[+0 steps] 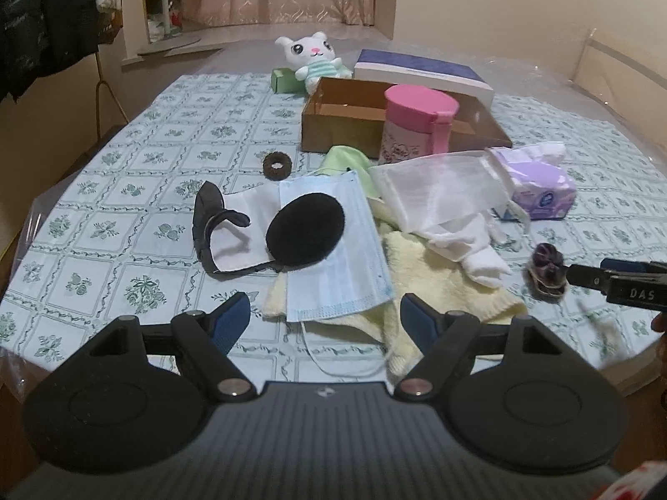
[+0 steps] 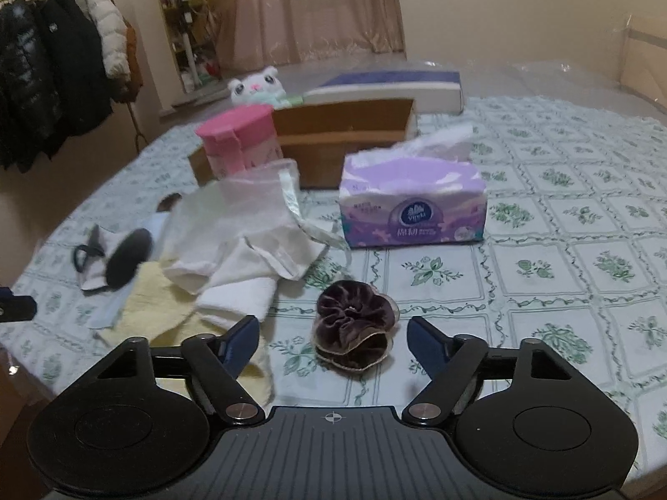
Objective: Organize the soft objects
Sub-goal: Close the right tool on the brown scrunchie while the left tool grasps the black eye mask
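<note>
Scrunchie [image 2: 353,335] sits between the wide, empty right gripper [image 2: 333,339] jaws, untouched. Left gripper [image 1: 325,316], also wide, hangs over the mask [image 1: 333,250] edge. Risk: jaws pinch the tablecloth [image 2: 542,250], or the towel [image 2: 233,346] snags.

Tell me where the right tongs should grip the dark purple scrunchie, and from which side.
Grip the scrunchie across its bunched ruffled ring, coming straight down from the near side. It lies flat on the tablecloth, clear of the towels, already centred between the open right tongs.
</note>
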`<move>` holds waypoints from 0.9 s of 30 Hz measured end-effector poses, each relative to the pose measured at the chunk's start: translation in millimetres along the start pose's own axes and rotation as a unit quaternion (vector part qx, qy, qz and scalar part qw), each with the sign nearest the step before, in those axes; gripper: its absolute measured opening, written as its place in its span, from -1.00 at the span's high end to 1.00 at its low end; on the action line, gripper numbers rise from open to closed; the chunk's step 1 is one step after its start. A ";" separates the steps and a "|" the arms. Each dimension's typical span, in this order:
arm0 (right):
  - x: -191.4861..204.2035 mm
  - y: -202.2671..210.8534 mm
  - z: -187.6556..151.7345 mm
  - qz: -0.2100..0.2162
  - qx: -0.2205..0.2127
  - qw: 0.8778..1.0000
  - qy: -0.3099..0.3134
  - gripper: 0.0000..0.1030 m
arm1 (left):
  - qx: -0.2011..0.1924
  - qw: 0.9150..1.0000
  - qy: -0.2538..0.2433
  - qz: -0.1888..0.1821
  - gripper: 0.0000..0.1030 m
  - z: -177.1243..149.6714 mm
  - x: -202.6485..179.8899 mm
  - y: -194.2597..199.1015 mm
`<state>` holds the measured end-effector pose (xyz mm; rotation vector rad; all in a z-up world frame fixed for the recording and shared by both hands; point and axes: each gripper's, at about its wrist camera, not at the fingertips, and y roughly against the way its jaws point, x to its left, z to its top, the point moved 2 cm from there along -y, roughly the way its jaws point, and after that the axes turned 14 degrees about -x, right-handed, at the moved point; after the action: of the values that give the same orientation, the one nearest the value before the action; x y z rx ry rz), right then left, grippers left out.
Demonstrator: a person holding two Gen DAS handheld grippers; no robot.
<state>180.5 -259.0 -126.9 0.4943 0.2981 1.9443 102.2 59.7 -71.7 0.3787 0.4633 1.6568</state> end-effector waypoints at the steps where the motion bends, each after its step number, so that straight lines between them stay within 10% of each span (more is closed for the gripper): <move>1: -1.4 -6.2 -1.6 -0.001 0.004 1.000 0.001 -0.43 | 0.002 1.000 0.001 0.000 -0.50 -0.4 2.0 -5.5; 15: -13.4 -56.3 -15.5 -0.022 0.040 0.999 0.009 -0.17 | 0.021 1.000 -0.016 -0.001 -0.42 -6.9 18.6 -66.1; 21: -7.9 -58.8 -13.6 -0.012 0.037 0.999 0.023 0.43 | 0.017 0.999 -0.031 -0.012 -0.40 -5.3 19.8 -82.3; 27: -21.3 -52.6 5.2 -0.032 0.016 0.999 -0.002 0.53 | 0.010 0.997 -0.065 -0.030 -0.40 -1.9 22.0 -105.0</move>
<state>233.0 -257.0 -148.9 0.5034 0.3385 1.8787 188.2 92.6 -126.9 0.4788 0.3905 1.5599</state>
